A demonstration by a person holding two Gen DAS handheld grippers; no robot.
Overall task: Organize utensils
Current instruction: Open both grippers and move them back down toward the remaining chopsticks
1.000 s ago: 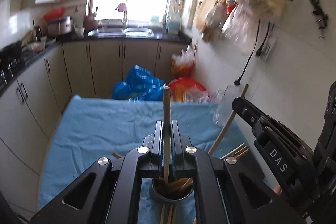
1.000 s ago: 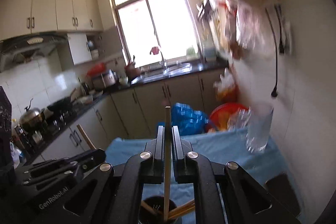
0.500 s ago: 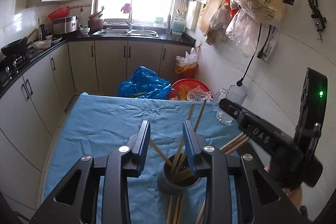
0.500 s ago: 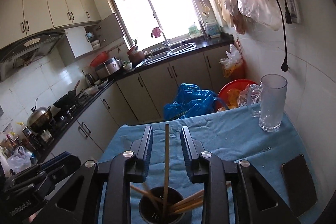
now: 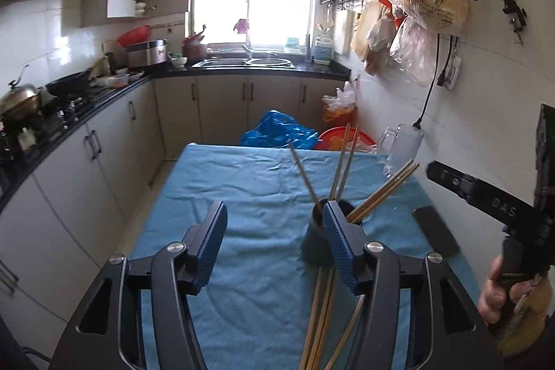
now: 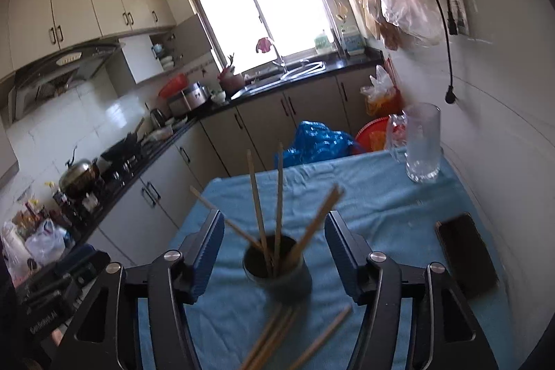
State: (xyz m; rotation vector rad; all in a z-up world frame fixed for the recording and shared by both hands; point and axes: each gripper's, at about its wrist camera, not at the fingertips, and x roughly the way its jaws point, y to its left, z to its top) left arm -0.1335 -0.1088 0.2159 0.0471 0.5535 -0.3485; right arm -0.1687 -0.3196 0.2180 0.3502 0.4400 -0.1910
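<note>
A dark round holder stands on the blue cloth with several wooden chopsticks leaning out of it; it also shows in the right wrist view. More chopsticks lie flat on the cloth in front of it, and also show in the right wrist view. My left gripper is open and empty, just left of the holder. My right gripper is open and empty, its fingers either side of the holder; it also shows at the right of the left wrist view.
A clear glass mug stands at the cloth's far right by the wall. A black phone lies on the cloth at the right. Kitchen counters run along the left. Blue bag and red basin sit beyond the table.
Both grippers were shut on a chopstick above the holder. Both have opened wide, the chopsticks now stand in the holder, and both grippers have drawn back.
</note>
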